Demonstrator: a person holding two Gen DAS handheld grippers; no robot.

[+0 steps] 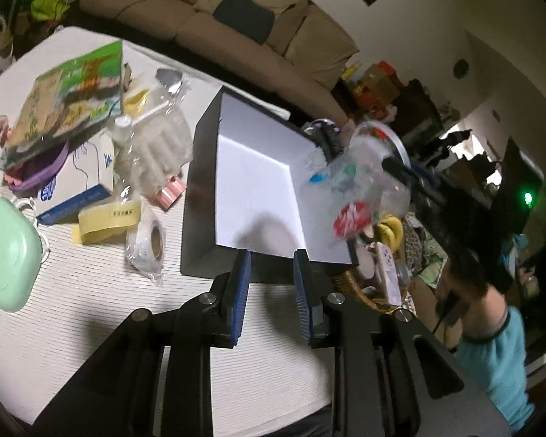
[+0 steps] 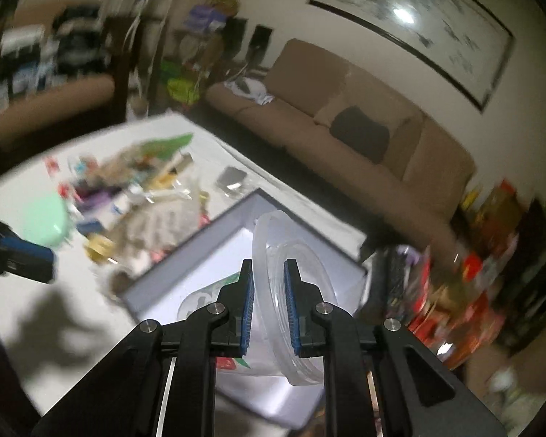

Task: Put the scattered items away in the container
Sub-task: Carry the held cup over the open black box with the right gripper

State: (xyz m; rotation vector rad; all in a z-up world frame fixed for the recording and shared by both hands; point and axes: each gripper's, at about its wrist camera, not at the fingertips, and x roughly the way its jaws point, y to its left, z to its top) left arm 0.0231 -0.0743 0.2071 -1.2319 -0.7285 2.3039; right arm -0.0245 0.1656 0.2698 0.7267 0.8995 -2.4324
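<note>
Mostly the tidying is still lying ahead. Left of the box (image 1: 251, 182), the green case (image 1: 7, 251), tissue pack (image 1: 87, 178), yellow slips (image 1: 109, 218), bagged tape roll (image 1: 149, 247) and other clutter are sitting scattered on the table (image 1: 91, 309). Inside the box, the white floor is showing bare in the left wrist view. The left gripper (image 1: 272, 266) is hovering at the box's near edge, blue pads apart with nothing between them. Over the box's right side, the right gripper (image 2: 268, 273) is gripping the rim of a clear plastic tub (image 2: 295, 291), carrying it above the opening. Only the left view is showing the tub's colourful contents; only the right view is showing the pads pinching its rim.
</note>
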